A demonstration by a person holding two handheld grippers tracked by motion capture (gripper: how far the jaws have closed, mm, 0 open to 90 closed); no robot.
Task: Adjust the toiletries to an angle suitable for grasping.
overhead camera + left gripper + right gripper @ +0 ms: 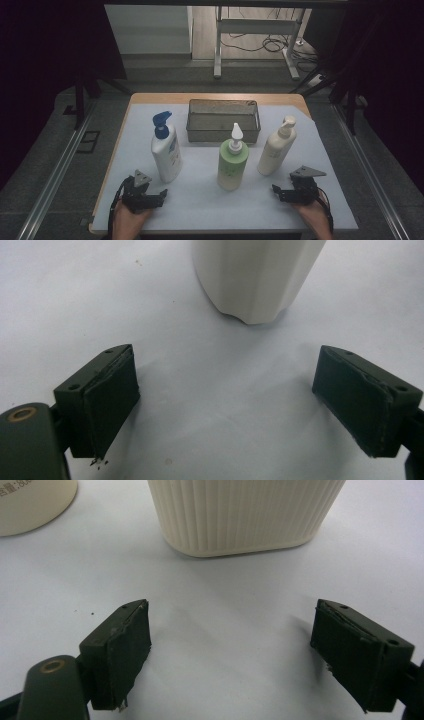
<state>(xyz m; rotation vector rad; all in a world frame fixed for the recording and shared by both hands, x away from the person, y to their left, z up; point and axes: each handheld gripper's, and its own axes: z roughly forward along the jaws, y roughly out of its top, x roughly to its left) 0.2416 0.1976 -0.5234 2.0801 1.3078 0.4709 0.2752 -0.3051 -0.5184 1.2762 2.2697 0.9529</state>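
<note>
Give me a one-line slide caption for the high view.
Three upright pump bottles, blue-capped white, green and cream, before a grey metal mesh basket; left gripper and right gripper wait open.

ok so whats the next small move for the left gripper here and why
Probably ease the left gripper forward toward the blue-pump bottle. Its jaws stand wide open with nothing between them, and in the left gripper view the bottle's white base stands upright just ahead, apart from both pads.
</note>
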